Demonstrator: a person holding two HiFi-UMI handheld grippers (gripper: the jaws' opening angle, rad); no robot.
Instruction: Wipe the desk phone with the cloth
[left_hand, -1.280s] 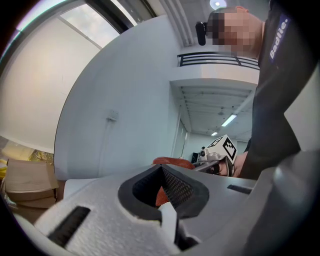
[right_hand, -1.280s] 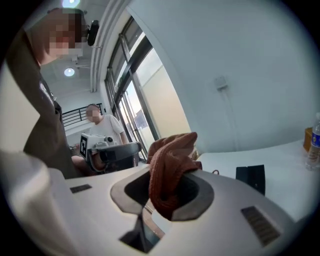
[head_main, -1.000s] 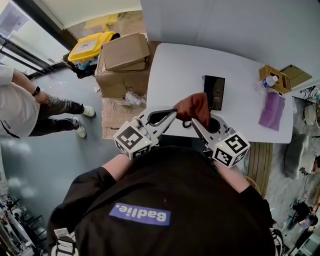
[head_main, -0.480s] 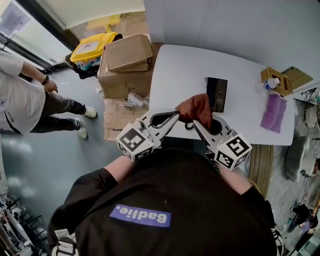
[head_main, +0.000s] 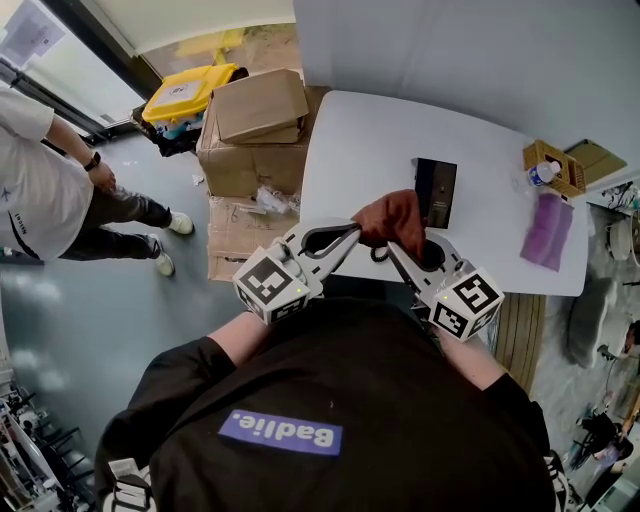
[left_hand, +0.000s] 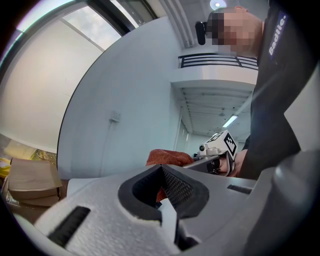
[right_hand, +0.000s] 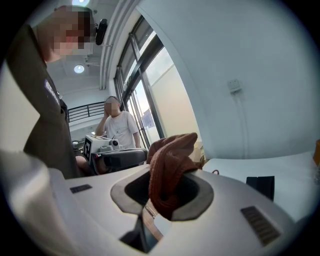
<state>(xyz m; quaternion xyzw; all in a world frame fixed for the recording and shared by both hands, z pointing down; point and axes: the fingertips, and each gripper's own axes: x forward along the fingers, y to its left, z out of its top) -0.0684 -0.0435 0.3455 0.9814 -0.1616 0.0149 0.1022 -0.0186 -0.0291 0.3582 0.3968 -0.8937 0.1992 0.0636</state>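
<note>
Right gripper (right_hand: 152, 217) jaws are clamping the cloth (right_hand: 167, 170). Left gripper (left_hand: 167, 210) jaws are sitting together, possibly nipping the cloth's edge. Both are hovering near the phone (head_main: 436, 190), which is lying on the table (head_main: 370, 130). Wiping not yet begun.

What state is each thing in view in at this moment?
cloth: bunched, lifted.
right gripper: shut on the cloth.
left gripper: shut on the cloth's edge.
desk phone: flat on the table, untouched.
top cardboard box: flaps closed.
</note>
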